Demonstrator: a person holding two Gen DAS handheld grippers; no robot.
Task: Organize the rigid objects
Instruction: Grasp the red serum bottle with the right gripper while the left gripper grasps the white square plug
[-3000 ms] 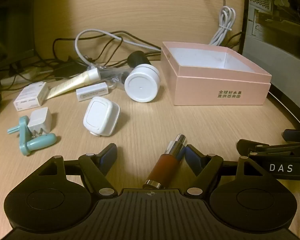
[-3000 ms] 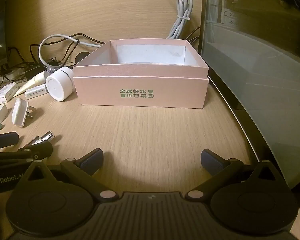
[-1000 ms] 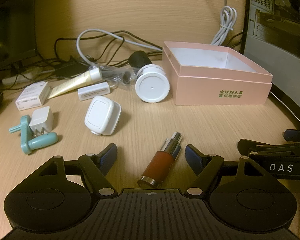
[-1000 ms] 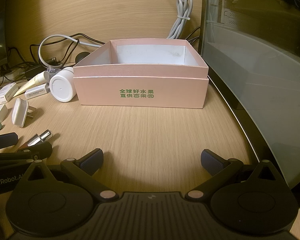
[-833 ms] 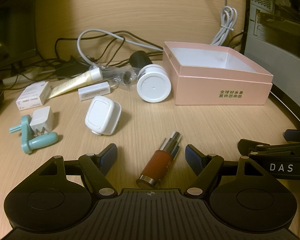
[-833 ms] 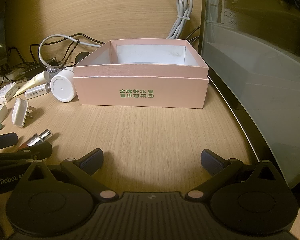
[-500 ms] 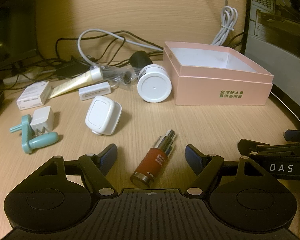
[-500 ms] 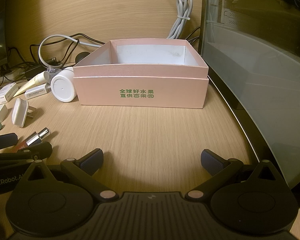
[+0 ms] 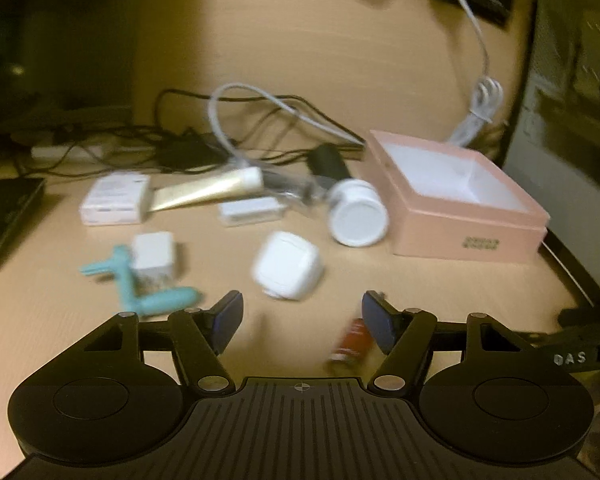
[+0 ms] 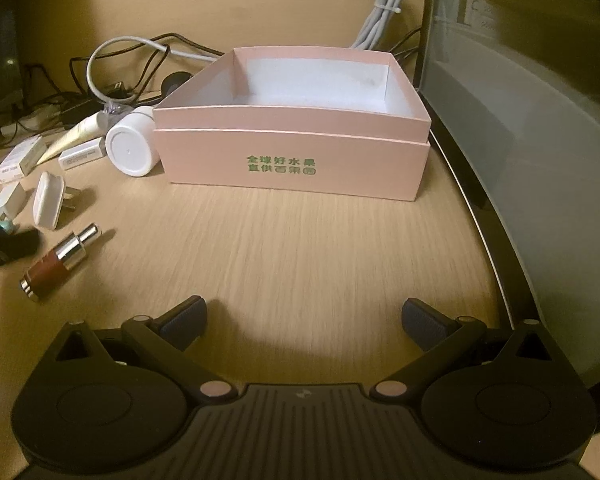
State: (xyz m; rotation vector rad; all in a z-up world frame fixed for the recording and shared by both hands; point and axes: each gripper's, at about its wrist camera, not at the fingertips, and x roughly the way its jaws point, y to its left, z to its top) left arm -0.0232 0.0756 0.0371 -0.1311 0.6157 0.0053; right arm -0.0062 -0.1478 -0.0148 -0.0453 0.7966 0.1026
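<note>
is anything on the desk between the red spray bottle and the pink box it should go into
Nothing visible. Bare desk lies between the red spray bottle and the pink box; the white jar sits left of the box, off that path.

Warm, dim light on a pale wooden desk (image 10: 300,248) — wood-grain wall panel (image 9: 300,48) behind it.

A small brown bottle (image 10: 58,261) with a silver pump is lying on its side on the counter (image 10: 300,248), well apart from an open, empty pink box (image 10: 292,160) sitting upright.
</note>
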